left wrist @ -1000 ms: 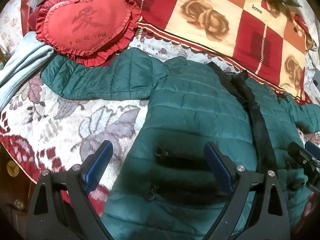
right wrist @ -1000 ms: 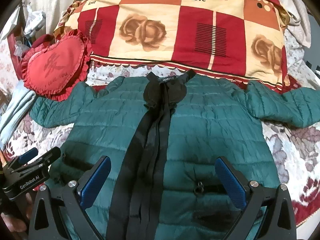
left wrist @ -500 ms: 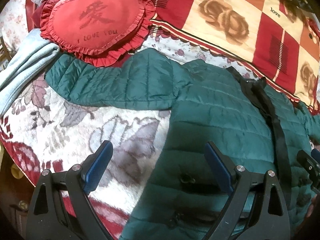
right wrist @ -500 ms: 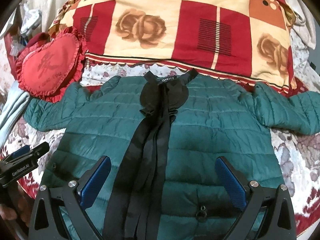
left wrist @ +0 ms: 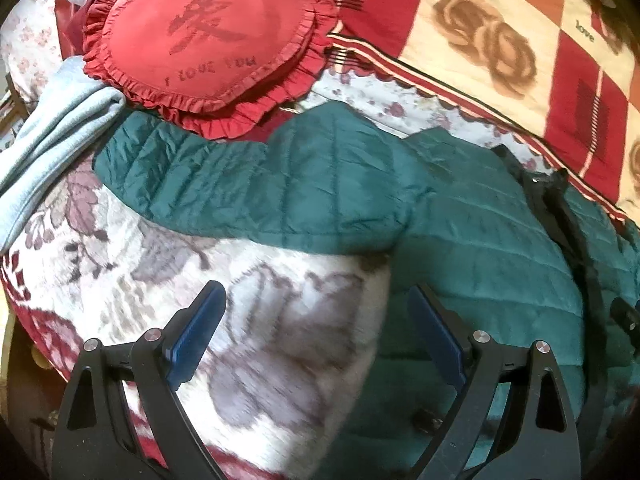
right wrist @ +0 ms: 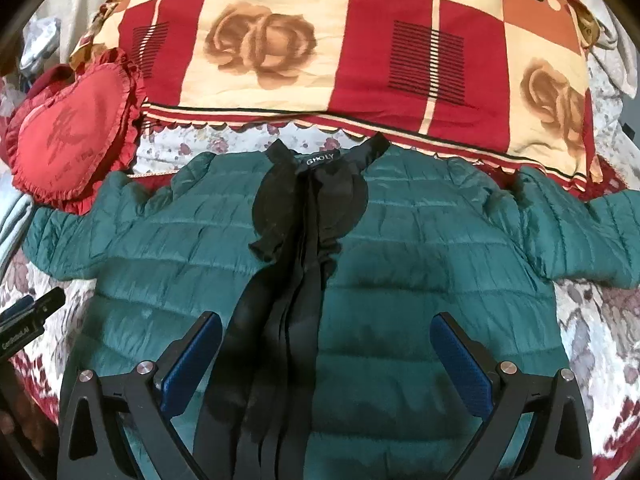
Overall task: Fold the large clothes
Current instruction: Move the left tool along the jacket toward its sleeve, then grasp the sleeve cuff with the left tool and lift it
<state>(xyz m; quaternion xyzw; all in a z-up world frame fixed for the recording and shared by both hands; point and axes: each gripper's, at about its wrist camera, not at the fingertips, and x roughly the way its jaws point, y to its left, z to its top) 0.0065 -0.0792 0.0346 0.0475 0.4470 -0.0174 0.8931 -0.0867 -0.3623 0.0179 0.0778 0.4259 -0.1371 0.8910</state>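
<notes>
A green quilted puffer jacket (right wrist: 400,280) with a black front placket lies flat and face up on the bed, both sleeves spread out. Its left sleeve (left wrist: 256,184) reaches toward the heart pillow; the right sleeve (right wrist: 580,232) lies out to the right. My left gripper (left wrist: 316,312) is open and empty, above the floral bedspread at the jacket's left side, below the sleeve. My right gripper (right wrist: 326,344) is open and empty above the jacket's lower front, astride the black placket (right wrist: 288,300). The left gripper's tip also shows in the right wrist view (right wrist: 28,320).
A red heart-shaped pillow (left wrist: 204,44) lies at the far left, touching the sleeve's end. A red and cream checked blanket (right wrist: 340,48) lies behind the collar. A folded light-blue cloth (left wrist: 48,136) lies at the left. The bed's edge (left wrist: 24,336) drops off at lower left.
My left gripper has moved left, off the jacket body to over the bedspread below the left sleeve. My right gripper has moved slightly forward along the jacket. Both stay open.
</notes>
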